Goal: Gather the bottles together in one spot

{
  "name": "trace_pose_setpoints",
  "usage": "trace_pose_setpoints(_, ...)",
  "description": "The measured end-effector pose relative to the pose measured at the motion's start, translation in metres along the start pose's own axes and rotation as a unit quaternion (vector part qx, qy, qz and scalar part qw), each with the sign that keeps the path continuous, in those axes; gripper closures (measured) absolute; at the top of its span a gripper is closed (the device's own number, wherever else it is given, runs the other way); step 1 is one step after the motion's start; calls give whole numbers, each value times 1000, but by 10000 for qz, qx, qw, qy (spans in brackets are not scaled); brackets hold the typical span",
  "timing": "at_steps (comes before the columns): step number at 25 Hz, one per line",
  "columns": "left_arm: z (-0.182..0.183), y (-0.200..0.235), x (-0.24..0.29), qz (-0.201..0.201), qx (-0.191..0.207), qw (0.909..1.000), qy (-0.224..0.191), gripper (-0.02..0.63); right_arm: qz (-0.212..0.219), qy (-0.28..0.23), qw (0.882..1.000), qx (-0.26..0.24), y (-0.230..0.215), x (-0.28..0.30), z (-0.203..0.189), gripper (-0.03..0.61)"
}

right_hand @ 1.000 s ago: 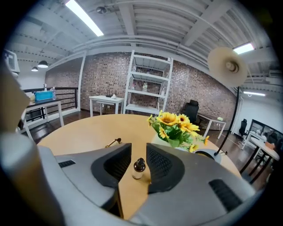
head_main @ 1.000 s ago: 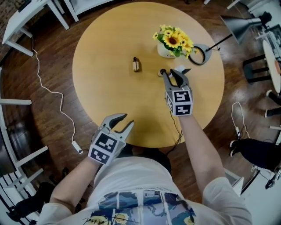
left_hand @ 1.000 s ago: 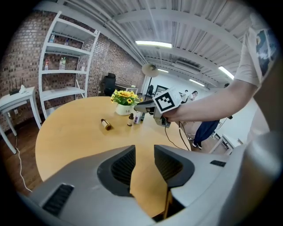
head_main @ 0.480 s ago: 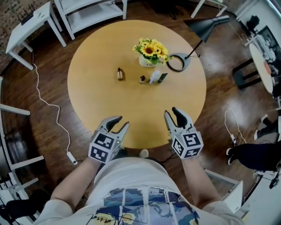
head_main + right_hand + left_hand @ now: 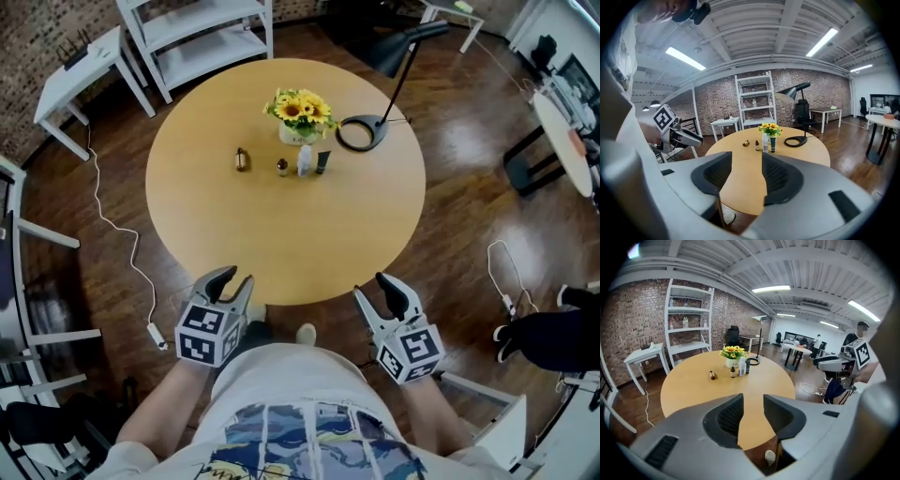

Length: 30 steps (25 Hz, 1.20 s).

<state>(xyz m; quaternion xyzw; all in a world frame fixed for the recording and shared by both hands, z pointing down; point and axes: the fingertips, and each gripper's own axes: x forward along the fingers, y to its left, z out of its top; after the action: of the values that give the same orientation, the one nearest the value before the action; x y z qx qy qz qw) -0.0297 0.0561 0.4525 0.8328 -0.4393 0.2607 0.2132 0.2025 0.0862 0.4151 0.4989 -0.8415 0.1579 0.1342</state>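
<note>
Bottle cluster (image 5: 302, 163) stands beside vase (image 5: 298, 131), far side of tabletop (image 5: 281, 234). Lone bottle (image 5: 242, 160) lies apart to its left: judged not yet gathered. Left gripper (image 5: 232, 278) fingers narrowly apart, empty. Right gripper (image 5: 373, 289) fingers just been opening, empty. Both off near edge.

Head view looks down, gripper views level across shared table (image 5: 281, 234)

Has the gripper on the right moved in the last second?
Yes. The right gripper drew back from the bottles, past the near edge of the table; its jaws have just been opening, empty.
</note>
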Motion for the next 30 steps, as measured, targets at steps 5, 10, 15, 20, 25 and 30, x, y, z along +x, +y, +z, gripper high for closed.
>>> trace_pose_setpoints(5,-18,-23,-14,180,-286,9993,176,476,104,-51,9999,24,-7,-22,-8,353)
trace_pose_setpoints(10,-19,-33,-21,180,-360,9992,84,474,170,-107,9998,45,-8,-31,-9,351)
trace_pose_setpoints(15,-16,-30,-20,200,-327,9992,60,434,225,-88,9996,125,-6,-27,-8,351)
trace_pose_setpoints(20,-10,-12,-8,172,-210,9996,9,425,177,-38,9997,165,-2,-14,-6,351)
trace_pose_setpoints(25,4,35,21,207,-103,9997,80,425,10,36,9998,194,2,8,1,351)
trace_pose_setpoints(30,20,95,64,216,23,9991,360,425,-233,137,9989,370,10,33,9,351)
